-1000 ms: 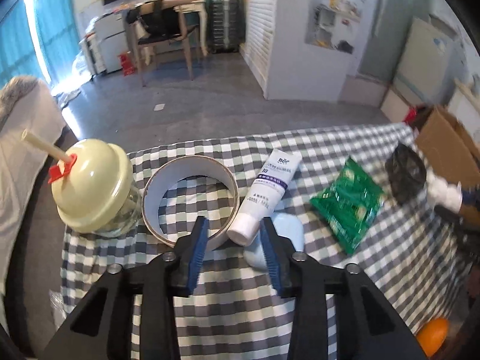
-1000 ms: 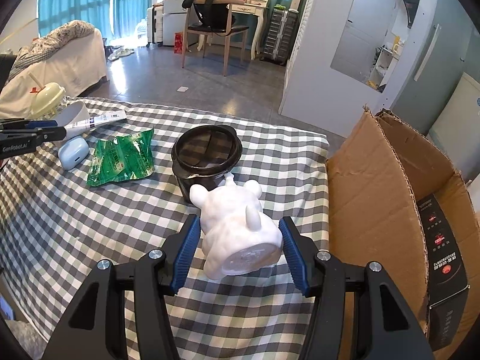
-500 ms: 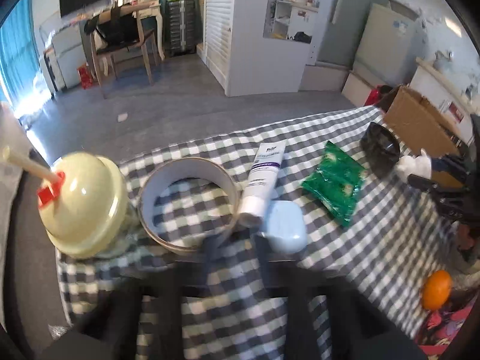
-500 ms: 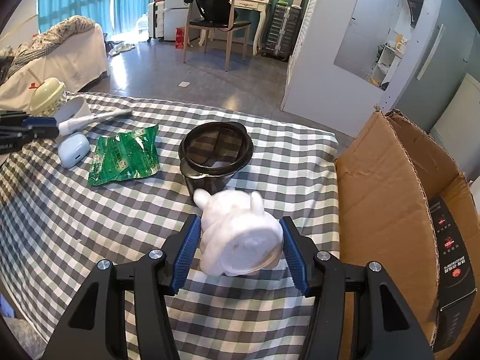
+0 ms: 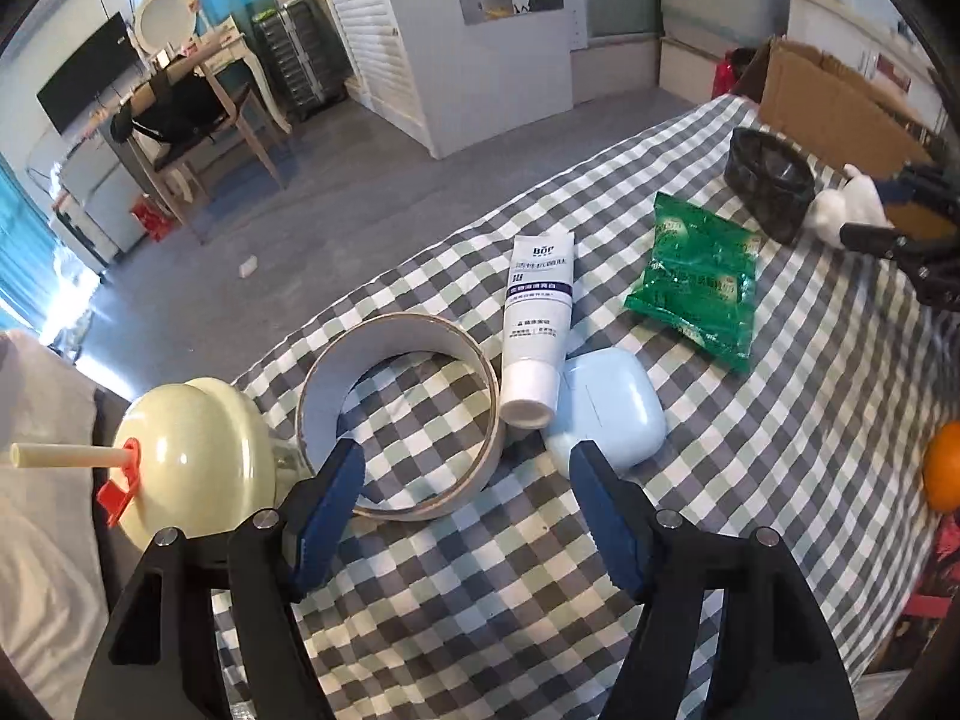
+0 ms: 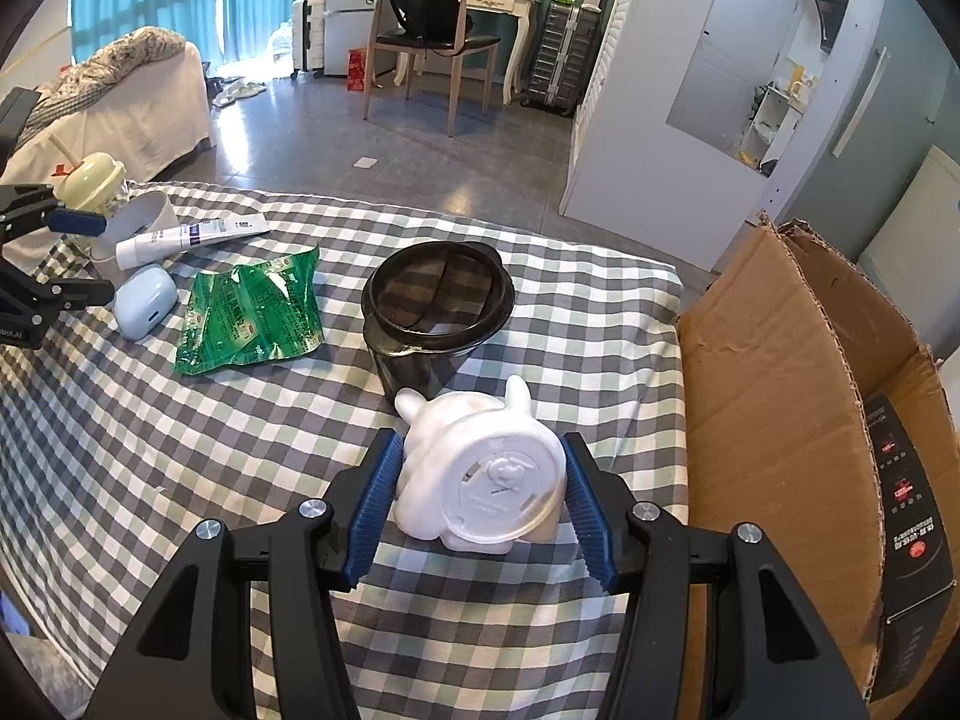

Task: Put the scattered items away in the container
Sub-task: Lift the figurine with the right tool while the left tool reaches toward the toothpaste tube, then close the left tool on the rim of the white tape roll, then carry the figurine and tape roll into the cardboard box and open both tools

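Beside the cardboard box [image 6: 780, 396], the right gripper [image 6: 477, 501] is clamping the white figurine [image 6: 480, 480], seemingly light, rigid and breakable, by its round sides, base toward the camera, while the left gripper [image 5: 465, 510] is hanging wide open near the tape roll [image 5: 399, 414].

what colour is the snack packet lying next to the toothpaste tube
Green, with lighter print; the snack packet shows best in the right wrist view.

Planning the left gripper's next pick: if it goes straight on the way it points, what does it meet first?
Probably the tape roll, just ahead of the open left gripper; the toothpaste tube's cap and the blue earbud case lie close beside it. Depth is unclear.
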`<state>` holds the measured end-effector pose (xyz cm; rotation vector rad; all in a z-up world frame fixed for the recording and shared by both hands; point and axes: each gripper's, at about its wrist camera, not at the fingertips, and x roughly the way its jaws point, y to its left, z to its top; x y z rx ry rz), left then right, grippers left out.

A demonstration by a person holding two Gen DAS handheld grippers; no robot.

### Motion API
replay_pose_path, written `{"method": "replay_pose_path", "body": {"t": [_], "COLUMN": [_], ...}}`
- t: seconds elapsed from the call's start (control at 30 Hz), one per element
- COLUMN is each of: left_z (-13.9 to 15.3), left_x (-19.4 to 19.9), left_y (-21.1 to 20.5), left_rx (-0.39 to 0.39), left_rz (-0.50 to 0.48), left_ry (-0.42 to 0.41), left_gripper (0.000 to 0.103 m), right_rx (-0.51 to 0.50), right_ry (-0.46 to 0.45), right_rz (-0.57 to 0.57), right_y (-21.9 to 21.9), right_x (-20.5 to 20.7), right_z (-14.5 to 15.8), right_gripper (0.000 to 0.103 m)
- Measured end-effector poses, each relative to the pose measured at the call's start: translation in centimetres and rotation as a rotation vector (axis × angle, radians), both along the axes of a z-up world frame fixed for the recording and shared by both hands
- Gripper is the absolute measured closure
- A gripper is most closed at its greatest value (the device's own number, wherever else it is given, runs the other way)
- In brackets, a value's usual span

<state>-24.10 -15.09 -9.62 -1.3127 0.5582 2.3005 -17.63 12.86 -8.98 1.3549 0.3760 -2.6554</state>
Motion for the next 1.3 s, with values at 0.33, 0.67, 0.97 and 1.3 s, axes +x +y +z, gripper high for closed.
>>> {"method": "replay_pose_path", "body": {"t": [0.33, 0.67, 0.97, 1.3], "left_z": [-0.7, 3.1, 10.8, 16.4], "left_x": [-0.2, 2.0, 5.4, 10.2], "left_y": [0.8, 1.3, 2.9, 13.6], "left_rx": [-0.006, 0.025, 0.197, 0.43], "left_rz": [0.003, 0.021, 0.132, -0.057], "left_ry": [-0.009, 0.065, 0.174, 0.203], "left_gripper": [0.096, 0.098, 0.098, 0.098], "right_rx": [-0.013, -0.04, -0.094, -0.142], "right_ry": [-0.015, 0.017, 0.08, 0.295], "right_rz": [-0.014, -0.011, -0.002, -0.041], "right_y": [0.2, 0.4, 1.2, 5.4], "right_x": [-0.1, 0.5, 2.3, 7.1], "right_z": [0.0, 1.2, 4.2, 12.2], "right_gripper": [0.05, 0.05, 0.051, 0.051]}}
